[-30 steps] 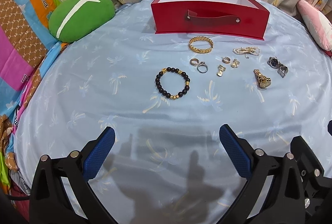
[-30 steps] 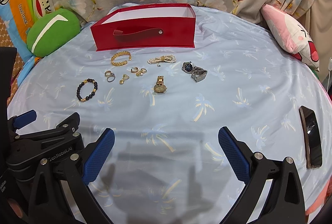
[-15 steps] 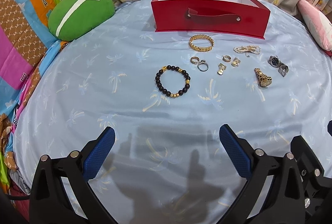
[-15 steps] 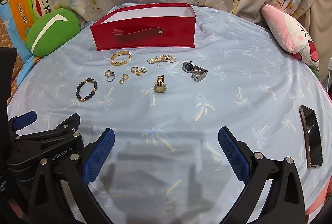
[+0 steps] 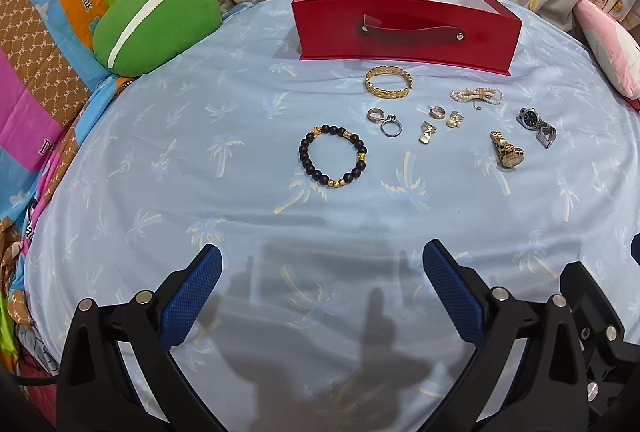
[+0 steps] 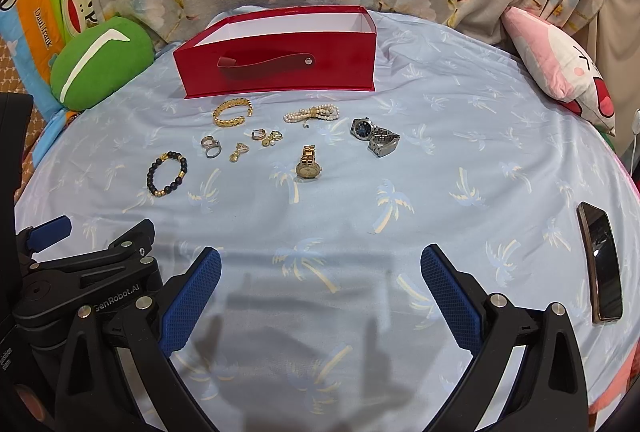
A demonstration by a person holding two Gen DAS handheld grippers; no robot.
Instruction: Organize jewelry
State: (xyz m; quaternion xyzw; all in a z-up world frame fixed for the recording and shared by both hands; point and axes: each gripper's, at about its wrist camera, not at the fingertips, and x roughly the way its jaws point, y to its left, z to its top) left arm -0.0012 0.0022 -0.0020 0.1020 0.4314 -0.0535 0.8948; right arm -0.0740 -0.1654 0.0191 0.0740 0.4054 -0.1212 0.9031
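Note:
A red open box stands at the far side of the pale blue sheet. In front of it lie a gold chain bracelet, a black bead bracelet, several rings and earrings, a pearl strand, a gold watch and a silver watch. My left gripper is open, well short of the bead bracelet. My right gripper is open, near the sheet's front, holding nothing.
A green cushion sits at the far left and a pink plush pillow at the far right. A phone lies on the sheet at the right. The left gripper's body shows at the right wrist view's lower left.
In the left wrist view the jewelry and box have slid slightly down and left, so the left gripper has shifted a little. The right wrist view is almost unchanged.

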